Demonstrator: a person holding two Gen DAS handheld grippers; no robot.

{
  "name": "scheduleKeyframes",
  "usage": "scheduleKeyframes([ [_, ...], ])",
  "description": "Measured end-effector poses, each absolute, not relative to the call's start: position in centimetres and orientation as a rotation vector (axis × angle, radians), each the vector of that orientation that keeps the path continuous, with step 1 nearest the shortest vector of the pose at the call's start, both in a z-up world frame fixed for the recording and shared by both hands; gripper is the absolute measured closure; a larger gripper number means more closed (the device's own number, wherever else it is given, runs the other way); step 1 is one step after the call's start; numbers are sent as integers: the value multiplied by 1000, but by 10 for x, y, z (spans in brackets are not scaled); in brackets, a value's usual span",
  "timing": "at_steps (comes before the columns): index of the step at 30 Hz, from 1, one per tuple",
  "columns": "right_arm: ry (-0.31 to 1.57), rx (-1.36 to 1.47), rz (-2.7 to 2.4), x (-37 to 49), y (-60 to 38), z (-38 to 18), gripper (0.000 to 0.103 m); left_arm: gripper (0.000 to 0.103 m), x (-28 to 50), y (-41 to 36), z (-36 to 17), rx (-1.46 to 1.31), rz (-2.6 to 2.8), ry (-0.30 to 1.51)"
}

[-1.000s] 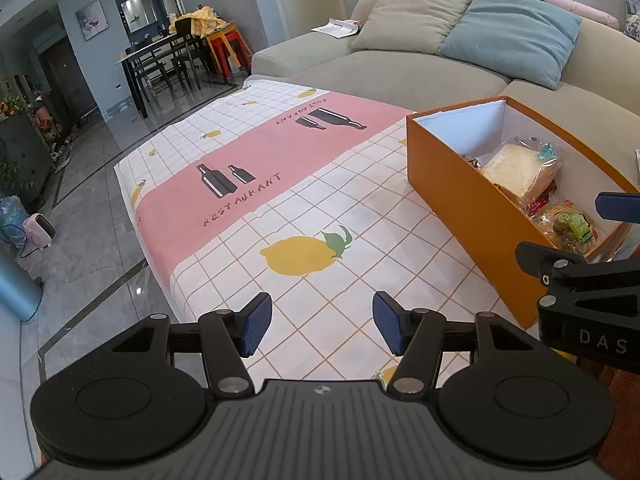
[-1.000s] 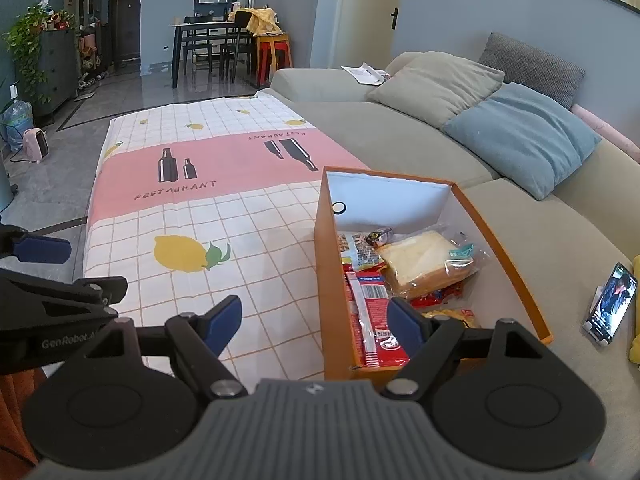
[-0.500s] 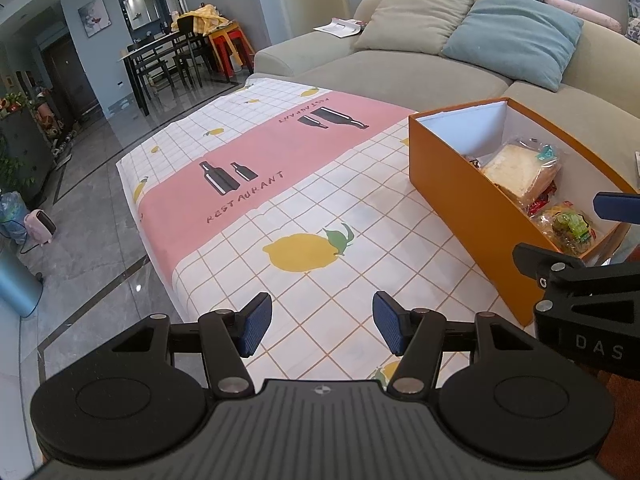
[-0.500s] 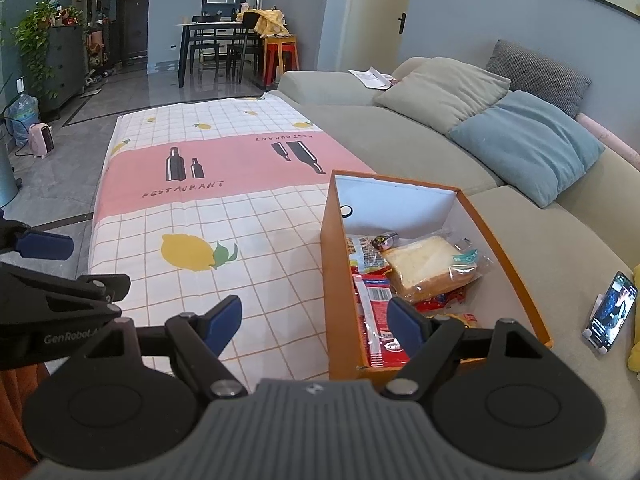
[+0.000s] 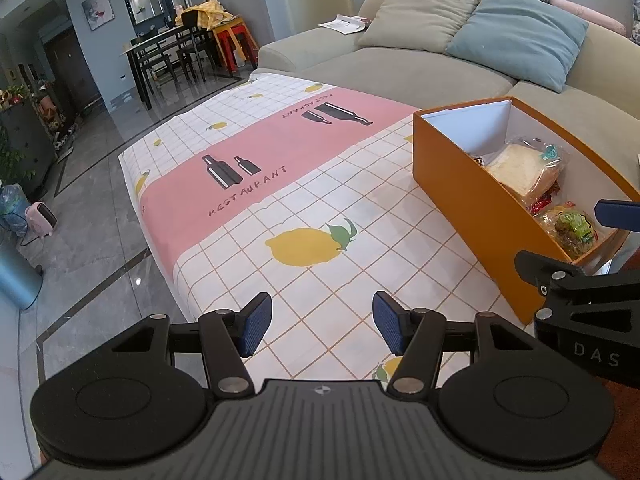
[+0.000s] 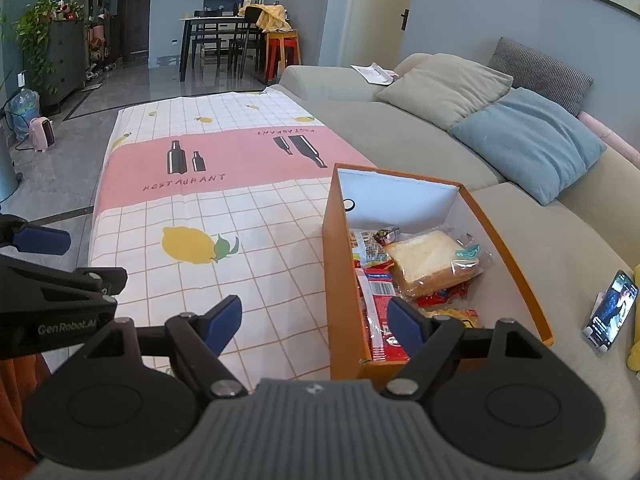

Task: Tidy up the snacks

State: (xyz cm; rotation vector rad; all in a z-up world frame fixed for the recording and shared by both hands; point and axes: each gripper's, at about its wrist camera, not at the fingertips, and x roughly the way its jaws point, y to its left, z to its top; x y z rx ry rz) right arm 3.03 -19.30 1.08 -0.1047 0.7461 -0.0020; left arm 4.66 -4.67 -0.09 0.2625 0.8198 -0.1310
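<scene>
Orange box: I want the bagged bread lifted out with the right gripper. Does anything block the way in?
Nothing visible does. The orange box has no lid, the bagged bread lies on top of the other snacks, and the right gripper is open and empty.

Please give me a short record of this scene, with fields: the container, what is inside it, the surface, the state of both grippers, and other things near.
container: orange box, open, no lid seen
contents: bagged bread, red snack packs, green-labelled bag
surface: lemon-print tablecloth, no loose snacks visible on it
left gripper: open, holds nothing
right gripper: open, holds nothing
nearby: phone on sofa, blue cushion
</scene>
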Motion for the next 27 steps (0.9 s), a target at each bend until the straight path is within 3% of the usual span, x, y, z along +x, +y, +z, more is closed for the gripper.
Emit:
scheduleKeyframes([
  [27, 775, -111, 2, 29, -192, 5, 25, 34, 44, -42, -1, 262, -115, 812],
])
